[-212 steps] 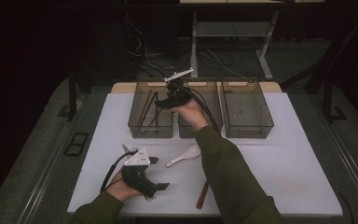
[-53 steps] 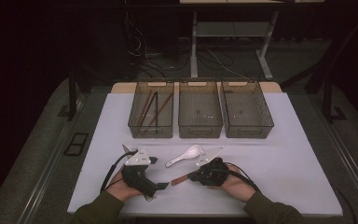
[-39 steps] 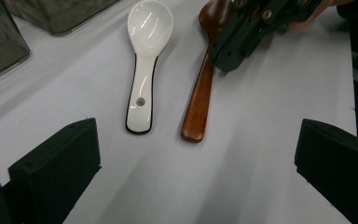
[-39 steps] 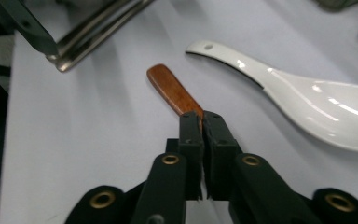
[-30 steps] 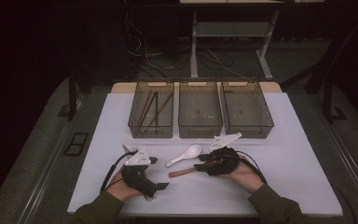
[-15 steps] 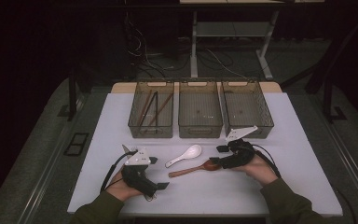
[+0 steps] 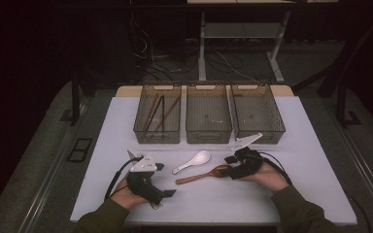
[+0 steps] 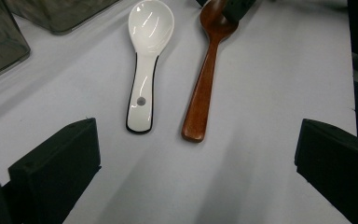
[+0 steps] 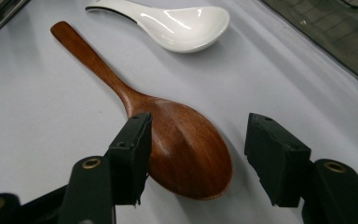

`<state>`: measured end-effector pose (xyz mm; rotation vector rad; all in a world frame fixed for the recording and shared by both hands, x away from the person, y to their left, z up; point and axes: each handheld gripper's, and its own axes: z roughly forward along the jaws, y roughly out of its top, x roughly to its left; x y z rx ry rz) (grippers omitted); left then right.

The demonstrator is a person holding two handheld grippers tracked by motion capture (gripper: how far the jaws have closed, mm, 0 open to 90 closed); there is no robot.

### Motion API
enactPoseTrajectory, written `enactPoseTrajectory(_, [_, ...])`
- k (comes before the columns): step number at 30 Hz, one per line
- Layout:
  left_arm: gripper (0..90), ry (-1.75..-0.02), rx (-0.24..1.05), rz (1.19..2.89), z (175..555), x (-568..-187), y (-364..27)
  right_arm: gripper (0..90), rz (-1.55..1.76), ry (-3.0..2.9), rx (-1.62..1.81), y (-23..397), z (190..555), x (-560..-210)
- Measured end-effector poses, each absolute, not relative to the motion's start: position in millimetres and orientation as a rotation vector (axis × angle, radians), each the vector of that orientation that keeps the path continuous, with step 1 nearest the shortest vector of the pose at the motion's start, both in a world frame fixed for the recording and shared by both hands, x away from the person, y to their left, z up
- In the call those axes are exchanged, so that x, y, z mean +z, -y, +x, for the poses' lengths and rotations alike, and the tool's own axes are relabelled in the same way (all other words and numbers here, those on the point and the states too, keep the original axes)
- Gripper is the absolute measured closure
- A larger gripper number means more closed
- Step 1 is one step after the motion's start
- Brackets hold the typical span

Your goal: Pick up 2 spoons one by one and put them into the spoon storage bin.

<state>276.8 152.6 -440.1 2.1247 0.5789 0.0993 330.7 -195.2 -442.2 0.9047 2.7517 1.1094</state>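
Observation:
A brown wooden spoon (image 7: 203, 175) (image 9: 168, 135) lies flat on the white table (image 7: 272, 204), handle to the left. Just behind it lies a white ceramic spoon (image 7: 193, 161) (image 9: 177, 21). My right gripper (image 7: 230, 167) (image 9: 198, 140) is low over the wooden spoon's bowl; its jaws have just been opening and stand on either side of the bowl, the right one clear of it. My left gripper (image 7: 165, 179) (image 8: 193, 156) rests near the front edge, open wide and holding nothing, facing both spoons' handles (image 8: 200, 93).
Three clear bins stand in a row at the back: the left bin (image 7: 141, 128) holds several chopsticks (image 7: 156, 109), and the middle bin (image 7: 209, 138) and right bin (image 7: 277, 128) look almost bare. Cables trail from both grippers toward the front edge.
My right gripper came back from the bins, took the wooden spoon near the front edge and swung its bowl to the right. Its jaws have now spread around the bowl. The left hand stayed put.

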Motion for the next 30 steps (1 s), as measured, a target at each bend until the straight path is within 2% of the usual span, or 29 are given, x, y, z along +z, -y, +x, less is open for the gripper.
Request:
enactPoseTrajectory(11, [0.0,-0.575,0.101,2.129,276.8,-439.8,-153.0,48.3,0.82,-2.782,1.05,193.5,326.2,-442.8])
enactPoseTrajectory(30, [0.0,-0.579,0.1,2.124,276.4,-439.6,-153.0,71.9,0.634,-2.886,1.034,195.2,320.9,-440.7])
